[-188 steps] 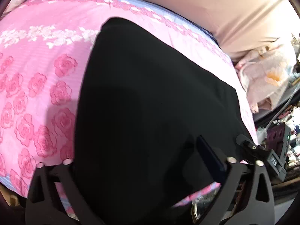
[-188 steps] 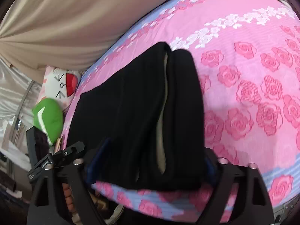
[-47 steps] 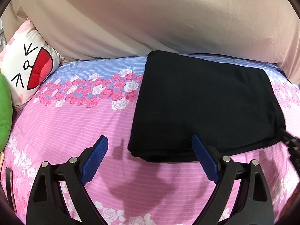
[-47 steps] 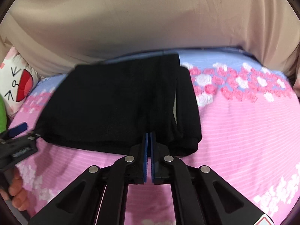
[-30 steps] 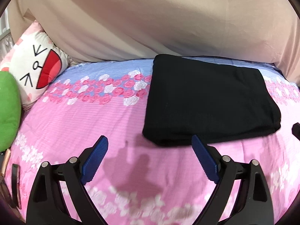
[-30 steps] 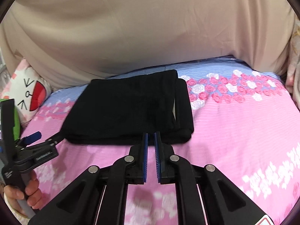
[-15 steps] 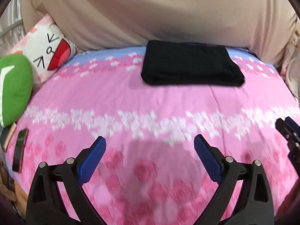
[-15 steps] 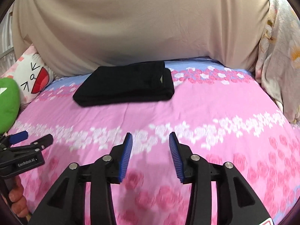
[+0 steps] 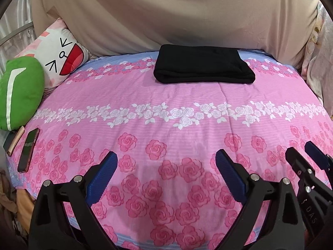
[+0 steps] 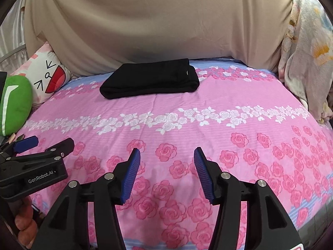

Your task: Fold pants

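The bed, under a pink sheet printed with roses, fills both views ahead of and below the tongs, and a beige curtain hangs behind its far edge. At the far edge, well apart from both tongs and straight ahead of them, lie the black pants, folded into a thick, tidy rectangle with squared sides; from the right wrist view a pale bit of lining shows at the end of the bundle nearer the right tongs. Off to the left of the left tongs sit a white cartoon-face pillow and a green cushion, with a phone lying at the sheet's edge just beyond them. To the right of the right tongs a pale floral blanket hangs down. The left tongs stand wide with only bare sheet between the pads. The right tongs are opening, about halfway apart, and nothing is between them either. Neither touches the cloth. Judging by the compact bundle and both tongs empty and far from it, the folding looks finished; at most a small straightening of the loose end might remain.
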